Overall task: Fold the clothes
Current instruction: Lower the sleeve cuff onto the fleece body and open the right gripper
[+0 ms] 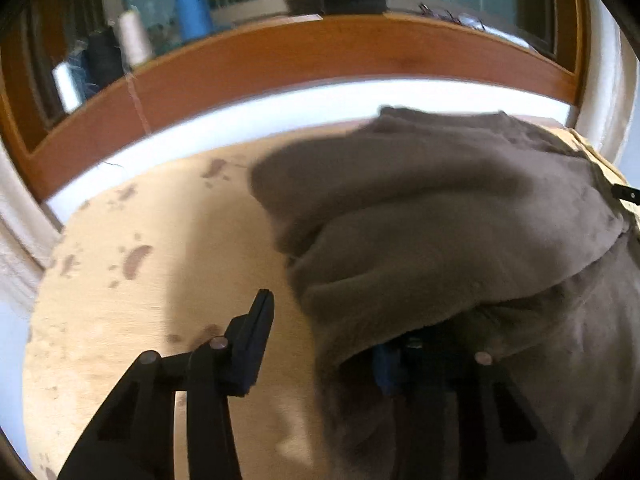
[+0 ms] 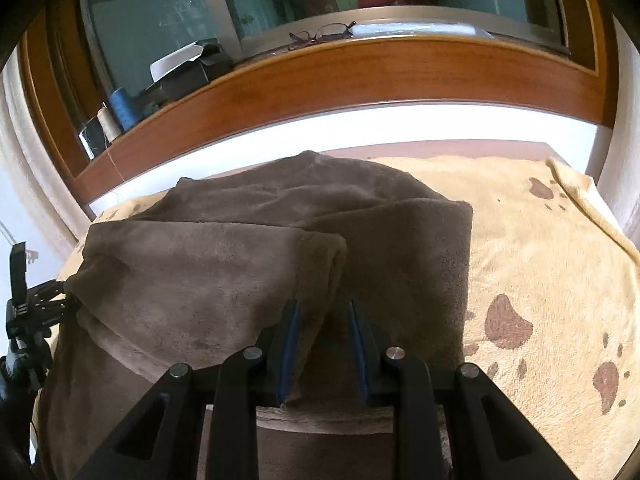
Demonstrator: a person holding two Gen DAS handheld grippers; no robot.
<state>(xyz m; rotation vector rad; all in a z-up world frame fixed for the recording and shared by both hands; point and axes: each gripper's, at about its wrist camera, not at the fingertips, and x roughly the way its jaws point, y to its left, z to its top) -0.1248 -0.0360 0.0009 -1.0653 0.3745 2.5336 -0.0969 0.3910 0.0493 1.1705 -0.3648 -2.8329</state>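
Observation:
A brown fleece garment [image 1: 440, 216] [image 2: 248, 248] lies partly folded on a yellow blanket with brown paw prints [image 1: 140, 280] [image 2: 540, 280]. In the left wrist view my left gripper [image 1: 332, 320] stands at the garment's left edge. Its left finger [image 1: 256, 328] is bare over the blanket, with a gap to the cloth. The right finger is hidden under a draped fold. The left gripper also shows at the far left of the right wrist view [image 2: 48, 300], touching a corner of the cloth. My right gripper [image 2: 323, 308] is shut on the edge of the upper folded layer, between blue pads [image 2: 290, 344].
A wooden window sill [image 1: 280, 60] [image 2: 360, 76] runs along the far side above a white band. On it stand thread spools [image 1: 192, 4], a dark box [image 2: 188, 76] and a pair of glasses [image 2: 320, 34]. The blanket's right edge is rumpled [image 2: 580, 192].

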